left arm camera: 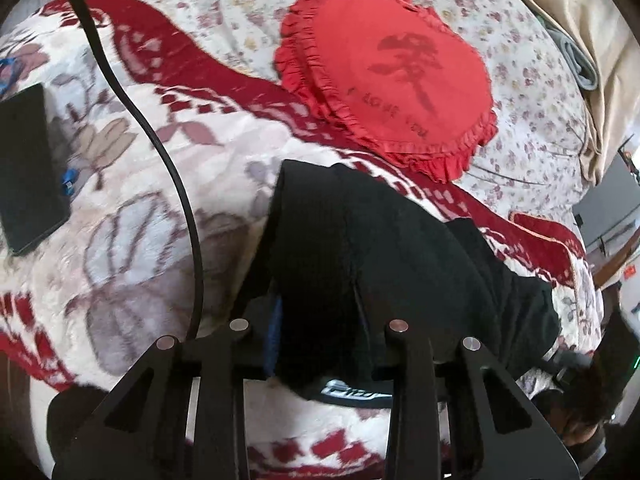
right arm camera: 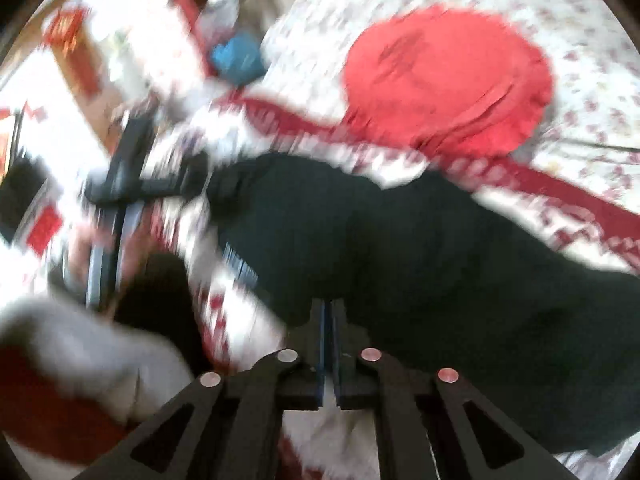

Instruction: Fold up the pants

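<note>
Pants [left arm camera: 384, 248], one black pair, lie bunched on the bed, over a red-and-white floral blanket [left arm camera: 132, 216]. One round red frilled cushion [left arm camera: 384, 80] sits just beyond them on a flowered sheet [left arm camera: 532, 92]. One dark tablet [left arm camera: 28, 168] rests at the blanket's left, and a black cable [left arm camera: 160, 148] crosses it. Left gripper [left arm camera: 320, 320] has its jaws pinching pants fabric. Right gripper [right arm camera: 330, 308] shows jaws pressed nearly together at the pants' edge; blur hides whether they hold cloth.
</note>
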### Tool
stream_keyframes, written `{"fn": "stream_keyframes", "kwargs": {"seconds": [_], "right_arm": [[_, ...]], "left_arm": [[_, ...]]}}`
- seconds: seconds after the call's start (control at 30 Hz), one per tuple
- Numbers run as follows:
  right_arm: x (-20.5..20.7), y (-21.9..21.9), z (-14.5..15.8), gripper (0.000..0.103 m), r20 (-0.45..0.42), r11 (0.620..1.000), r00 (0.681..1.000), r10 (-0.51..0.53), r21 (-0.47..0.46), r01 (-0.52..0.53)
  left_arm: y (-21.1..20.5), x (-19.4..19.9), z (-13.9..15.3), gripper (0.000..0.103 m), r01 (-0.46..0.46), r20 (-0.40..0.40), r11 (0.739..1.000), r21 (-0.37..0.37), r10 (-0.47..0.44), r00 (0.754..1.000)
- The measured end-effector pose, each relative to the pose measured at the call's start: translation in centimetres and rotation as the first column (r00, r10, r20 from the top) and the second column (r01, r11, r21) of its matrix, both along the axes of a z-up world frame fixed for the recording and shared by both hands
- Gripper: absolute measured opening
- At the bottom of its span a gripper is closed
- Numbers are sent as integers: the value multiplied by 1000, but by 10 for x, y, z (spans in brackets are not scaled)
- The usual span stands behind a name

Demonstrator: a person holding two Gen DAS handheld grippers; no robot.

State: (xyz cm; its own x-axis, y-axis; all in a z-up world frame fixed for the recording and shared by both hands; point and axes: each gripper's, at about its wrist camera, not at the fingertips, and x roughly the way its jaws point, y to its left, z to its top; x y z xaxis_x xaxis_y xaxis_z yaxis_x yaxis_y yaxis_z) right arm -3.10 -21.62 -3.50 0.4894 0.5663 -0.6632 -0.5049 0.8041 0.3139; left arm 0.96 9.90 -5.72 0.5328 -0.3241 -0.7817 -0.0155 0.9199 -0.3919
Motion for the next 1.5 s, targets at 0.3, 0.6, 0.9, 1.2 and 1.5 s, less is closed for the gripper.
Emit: {"fn": "stream_keyframes", "kwargs": {"seconds": [0.3, 0.6, 0.9, 1.2, 1.5], "right_arm": [[130, 21, -13, 63, 24, 971, 984, -177, -159, 179], [180, 19, -64, 3, -24, 912, 948, -319, -279, 300], [72, -53, -6, 41, -42, 899, 902, -429, -116, 422], [-41, -144, 4, 49, -119, 803, 794, -596, -86, 590], [-42, -148, -25, 49, -209, 757, 729, -652, -135, 639]], "left_arm": [[4, -6, -22, 30, -41, -53, 999, -7, 40, 998], [10, -5, -15, 34, -44, -66, 999, 3, 44, 997], [9, -19, 30, 52, -72, 52, 994, 87, 68, 996], [-32, 0, 33, 60, 19, 77, 999, 46, -23, 997], [-62, 21, -6, 60, 63, -15, 995, 74, -62, 998]]}}
